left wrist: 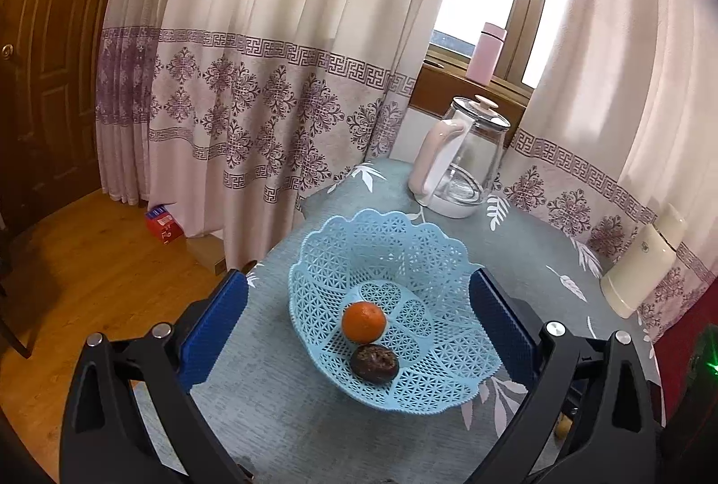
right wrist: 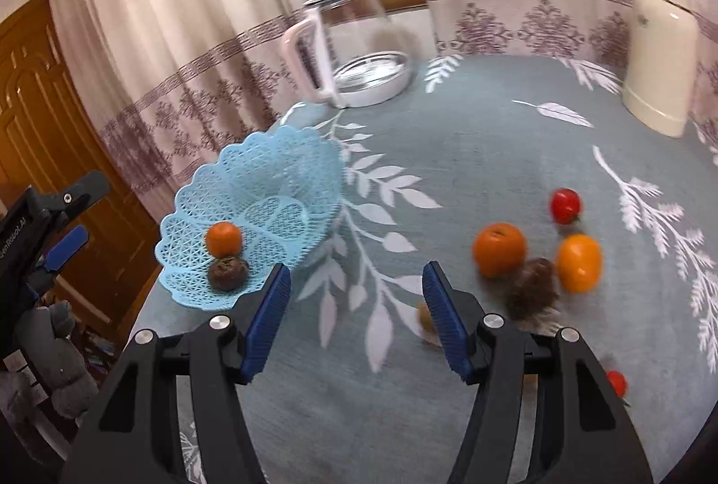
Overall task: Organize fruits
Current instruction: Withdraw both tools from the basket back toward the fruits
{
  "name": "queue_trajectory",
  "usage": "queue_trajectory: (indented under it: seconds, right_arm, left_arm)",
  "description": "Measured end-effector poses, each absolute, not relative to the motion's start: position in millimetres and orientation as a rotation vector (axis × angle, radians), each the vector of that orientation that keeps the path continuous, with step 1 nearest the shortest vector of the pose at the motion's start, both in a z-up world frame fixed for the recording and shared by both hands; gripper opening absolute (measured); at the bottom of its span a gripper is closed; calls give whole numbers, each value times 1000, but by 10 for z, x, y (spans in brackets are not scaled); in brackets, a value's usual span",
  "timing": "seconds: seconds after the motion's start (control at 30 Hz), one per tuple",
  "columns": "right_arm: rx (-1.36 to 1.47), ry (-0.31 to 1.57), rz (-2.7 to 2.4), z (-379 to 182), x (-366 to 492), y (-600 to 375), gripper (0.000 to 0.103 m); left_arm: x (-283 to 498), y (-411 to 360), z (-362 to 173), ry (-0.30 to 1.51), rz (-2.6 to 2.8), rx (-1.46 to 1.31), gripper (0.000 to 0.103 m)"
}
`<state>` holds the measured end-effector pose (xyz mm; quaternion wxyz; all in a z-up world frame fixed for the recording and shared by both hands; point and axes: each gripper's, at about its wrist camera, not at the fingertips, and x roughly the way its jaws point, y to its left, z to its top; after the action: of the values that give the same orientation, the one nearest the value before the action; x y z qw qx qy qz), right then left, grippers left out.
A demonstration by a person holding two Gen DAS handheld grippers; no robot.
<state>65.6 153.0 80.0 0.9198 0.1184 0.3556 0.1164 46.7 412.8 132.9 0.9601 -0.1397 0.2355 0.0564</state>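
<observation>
- The right gripper (right wrist: 354, 306) has its jaws spread apart with nothing between them, over the tablecloth (right wrist: 471, 151) to the right of the blue lattice basket (right wrist: 269, 187).
- The left gripper (left wrist: 359, 322) is also spread wide and empty, framing the basket (left wrist: 395, 246).
- Done: a tangerine (left wrist: 364, 322) and a dark wrinkled fruit (left wrist: 374, 363) sit touching in the basket's bottom.
- Left, well right of the basket: an orange (right wrist: 499, 249), a yellow-orange oval fruit (right wrist: 579, 263), a red tomato (right wrist: 565, 205), a brown fruit (right wrist: 534, 288), and a small red one (right wrist: 616, 383).
- The oval fruit's long axis runs roughly upright in the right wrist view, tipped slightly right; blur hides any stem end.
</observation>
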Motion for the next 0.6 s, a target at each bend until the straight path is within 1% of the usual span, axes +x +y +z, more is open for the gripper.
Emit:
queue_trajectory:
  seconds: [0.6]
  right_arm:
    - [337, 693, 20, 719, 111, 515, 62]
  left_arm:
    - [402, 3955, 1384, 468, 62, -256, 100]
